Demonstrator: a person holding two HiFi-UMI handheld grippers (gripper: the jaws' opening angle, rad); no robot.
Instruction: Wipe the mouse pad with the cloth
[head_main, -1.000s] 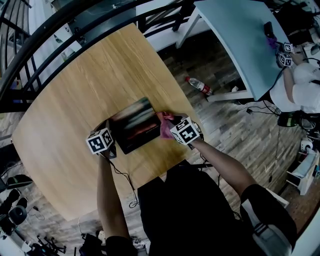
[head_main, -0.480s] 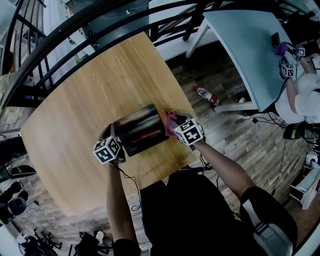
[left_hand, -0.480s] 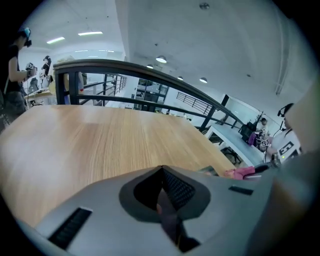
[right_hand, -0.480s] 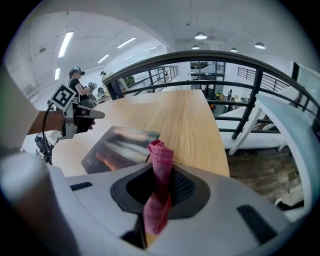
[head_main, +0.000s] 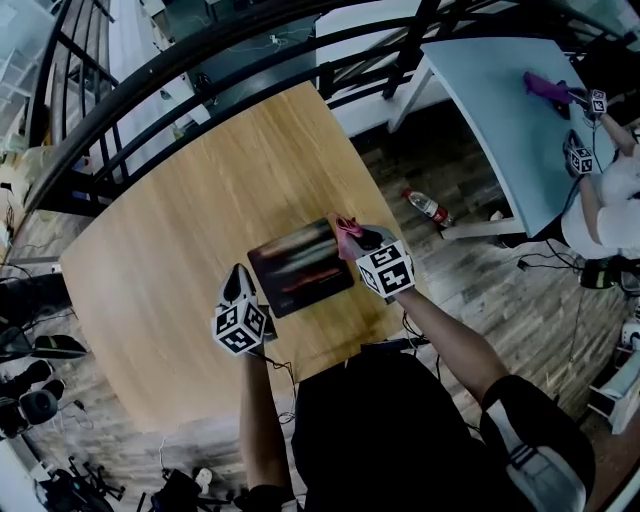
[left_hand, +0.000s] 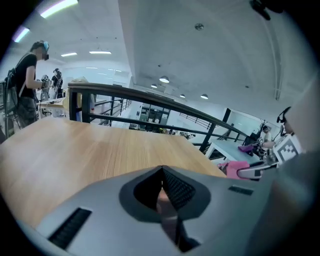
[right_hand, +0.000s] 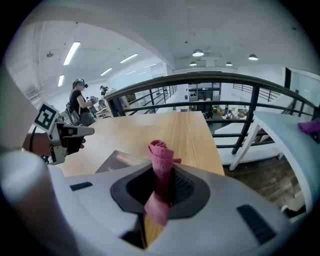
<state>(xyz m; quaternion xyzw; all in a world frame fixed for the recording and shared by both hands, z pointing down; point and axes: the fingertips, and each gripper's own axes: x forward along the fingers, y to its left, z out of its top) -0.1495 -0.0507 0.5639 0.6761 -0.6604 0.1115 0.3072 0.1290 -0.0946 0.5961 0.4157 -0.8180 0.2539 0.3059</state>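
1 pink cloth (right_hand: 161, 152), bunched into a roll and pinched tight in the right claw (right_hand: 161, 182), with a tuft poking out past the jaws. Probably gripped like that to leave a soft wad up front for rubbing. Parked at the right edge of the dark mouse pad (head_main: 300, 266), near the far corner, going by the head view; in the right gripper view, pad just ahead and left of the claw. Can't tell whether actually touching the pad yet. Pad flat on the wooden table (head_main: 180, 220), close to the person's side, so within easy reach of both hands. Left claw (left_hand: 162, 180) pressed together on nothing, sitting just beside the pad's left edge, off the surface. Guessing parked there to pin the pad against sliding. Looks like wiping barely at the edge, with most of the pad left to cover.
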